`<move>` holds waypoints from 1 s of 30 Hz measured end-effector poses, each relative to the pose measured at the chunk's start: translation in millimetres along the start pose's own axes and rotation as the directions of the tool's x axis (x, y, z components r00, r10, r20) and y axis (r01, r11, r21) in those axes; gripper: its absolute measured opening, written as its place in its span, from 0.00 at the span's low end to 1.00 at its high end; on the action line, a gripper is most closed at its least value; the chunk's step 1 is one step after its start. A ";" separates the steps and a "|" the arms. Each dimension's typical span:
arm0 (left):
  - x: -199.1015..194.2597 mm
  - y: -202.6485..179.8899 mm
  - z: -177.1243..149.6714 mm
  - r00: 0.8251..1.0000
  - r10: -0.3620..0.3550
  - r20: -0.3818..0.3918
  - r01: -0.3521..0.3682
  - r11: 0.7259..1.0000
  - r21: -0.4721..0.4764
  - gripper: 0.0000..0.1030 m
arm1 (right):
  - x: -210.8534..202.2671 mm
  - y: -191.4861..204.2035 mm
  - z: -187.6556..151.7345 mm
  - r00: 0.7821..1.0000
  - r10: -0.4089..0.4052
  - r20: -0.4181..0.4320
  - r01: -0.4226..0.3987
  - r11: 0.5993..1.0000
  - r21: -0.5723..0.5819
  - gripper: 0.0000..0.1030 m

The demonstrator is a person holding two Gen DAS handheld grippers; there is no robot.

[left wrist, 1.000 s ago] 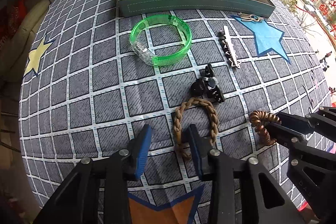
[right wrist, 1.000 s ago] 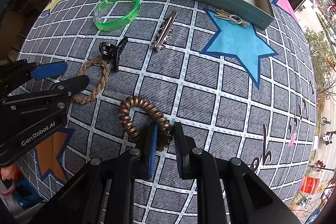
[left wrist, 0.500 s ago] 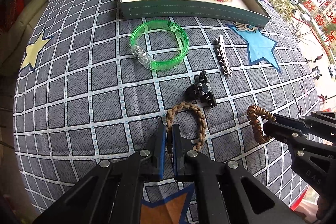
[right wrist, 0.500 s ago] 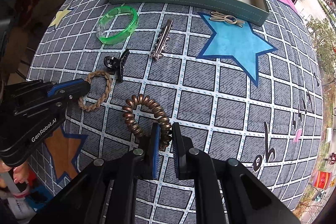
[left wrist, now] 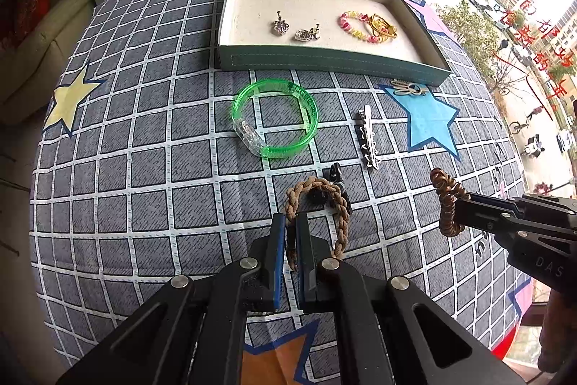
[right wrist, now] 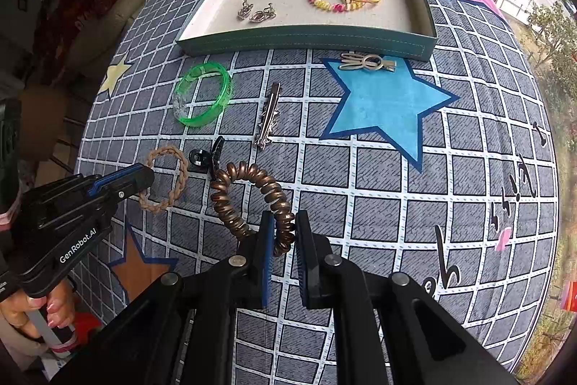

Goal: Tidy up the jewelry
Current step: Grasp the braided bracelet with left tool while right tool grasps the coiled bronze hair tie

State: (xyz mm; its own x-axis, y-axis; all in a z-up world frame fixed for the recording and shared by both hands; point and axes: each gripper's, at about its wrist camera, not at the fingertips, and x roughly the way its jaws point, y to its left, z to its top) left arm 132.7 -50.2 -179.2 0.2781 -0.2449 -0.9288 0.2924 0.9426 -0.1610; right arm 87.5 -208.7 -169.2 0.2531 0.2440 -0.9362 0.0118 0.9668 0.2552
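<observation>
My left gripper [left wrist: 291, 233] is shut on a tan braided hair tie [left wrist: 339, 204], held above the cloth; it also shows in the right wrist view [right wrist: 169, 179]. My right gripper [right wrist: 283, 233] is shut on a bronze spiral hair tie [right wrist: 252, 197], lifted off the cloth; it also shows in the left wrist view [left wrist: 447, 201]. The green tray [left wrist: 324, 60] at the back holds two silver earrings [left wrist: 295, 29], a pink-yellow bead bracelet [left wrist: 355, 26] and a gold ring piece [left wrist: 382, 26].
On the checked cloth lie a green bangle [left wrist: 276, 121], a silver hair clip [left wrist: 369, 136], a black claw clip [left wrist: 333, 190] under the braided tie, and a gold clip [left wrist: 409, 89] by the blue star [left wrist: 429, 121]. The table edge curves near on all sides.
My left gripper closed on the braided tie and lifted it. My right gripper, shut on the spiral tie, has risen too; both views show the table from higher up.
</observation>
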 end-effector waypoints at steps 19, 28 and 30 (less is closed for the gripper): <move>-17.6 0.2 54.0 0.997 -0.007 0.081 0.010 1.000 -0.026 0.17 | -23.3 -35.7 56.2 0.997 0.035 0.070 -0.039 0.997 0.063 0.12; -10.0 2.5 103.6 0.992 0.004 0.127 0.000 1.000 -0.031 0.17 | -26.2 -56.0 108.4 0.994 0.013 0.105 -0.018 0.999 0.049 0.12; -4.9 4.9 115.1 0.992 0.003 0.129 0.003 0.999 -0.045 0.17 | -24.6 -59.2 119.3 0.994 0.009 0.109 -0.014 0.999 0.046 0.12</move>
State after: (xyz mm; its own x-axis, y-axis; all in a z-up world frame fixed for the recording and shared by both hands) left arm 238.1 -70.5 -137.0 0.3947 -0.2692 -0.8785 0.2519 0.9512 -0.1784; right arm 196.0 -280.9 -132.5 0.3567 0.2432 -0.9020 0.0526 0.9588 0.2793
